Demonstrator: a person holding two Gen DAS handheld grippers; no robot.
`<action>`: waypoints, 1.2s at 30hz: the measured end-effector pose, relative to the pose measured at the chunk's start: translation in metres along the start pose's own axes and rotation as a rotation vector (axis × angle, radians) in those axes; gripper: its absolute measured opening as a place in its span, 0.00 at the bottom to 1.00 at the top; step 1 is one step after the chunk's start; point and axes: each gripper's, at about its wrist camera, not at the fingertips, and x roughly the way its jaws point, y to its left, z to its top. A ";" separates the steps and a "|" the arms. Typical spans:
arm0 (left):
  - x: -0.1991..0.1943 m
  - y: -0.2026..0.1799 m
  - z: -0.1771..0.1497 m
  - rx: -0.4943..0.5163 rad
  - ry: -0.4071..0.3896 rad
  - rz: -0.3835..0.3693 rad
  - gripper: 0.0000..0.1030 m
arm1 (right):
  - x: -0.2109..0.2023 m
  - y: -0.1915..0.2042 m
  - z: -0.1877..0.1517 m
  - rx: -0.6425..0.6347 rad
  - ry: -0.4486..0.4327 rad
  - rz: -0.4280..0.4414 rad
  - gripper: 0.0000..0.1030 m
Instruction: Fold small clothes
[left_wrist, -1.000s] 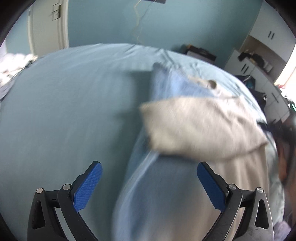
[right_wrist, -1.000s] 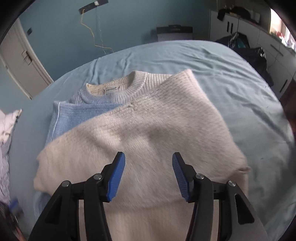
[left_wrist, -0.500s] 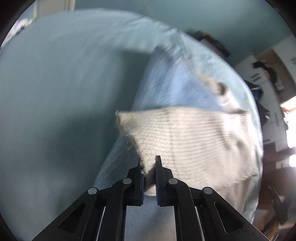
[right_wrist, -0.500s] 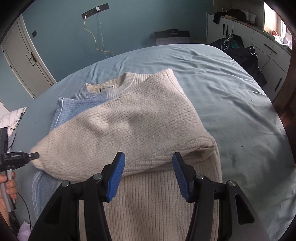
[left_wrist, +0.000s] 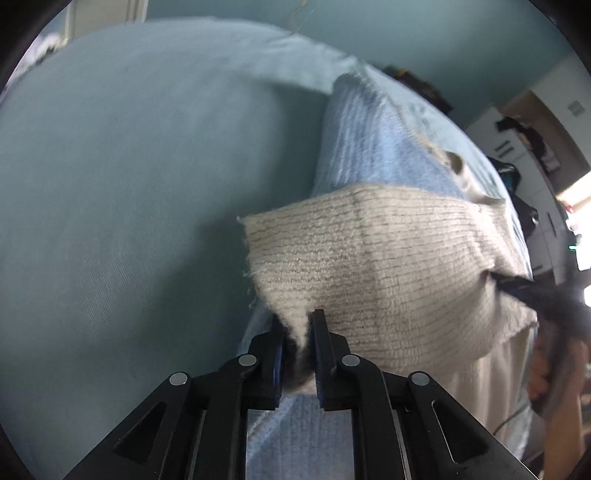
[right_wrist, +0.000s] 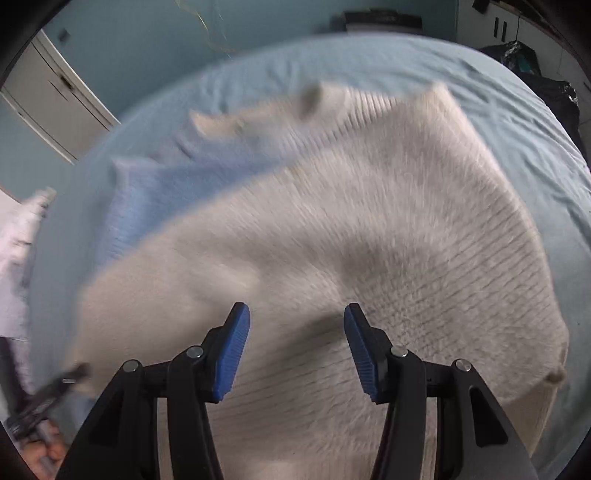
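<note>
Cream ribbed sweater (right_wrist: 388, 229) with blue panel (right_wrist: 155, 199) lies part-folded on the bed.

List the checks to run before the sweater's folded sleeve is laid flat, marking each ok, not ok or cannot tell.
1. Left gripper has the cream sleeve cuff between its jaws, which are opening: ok.
2. Right gripper empty, jaws apart above the sweater: ok.
3. Sleeve crosses the sweater's body: ok.
4. Blue panel flat: cannot tell, blurred.
5. Bed sheet bare beside the sweater: ok.
</note>
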 end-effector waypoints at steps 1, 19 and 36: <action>-0.008 -0.003 0.000 0.020 0.006 0.018 0.22 | -0.004 0.002 -0.003 -0.018 -0.038 -0.006 0.50; 0.050 -0.095 0.009 0.395 -0.042 0.332 1.00 | 0.003 -0.165 0.039 0.371 -0.153 0.074 0.00; 0.053 -0.083 -0.002 0.350 -0.141 0.280 1.00 | 0.029 -0.153 0.114 0.211 -0.035 -0.135 0.32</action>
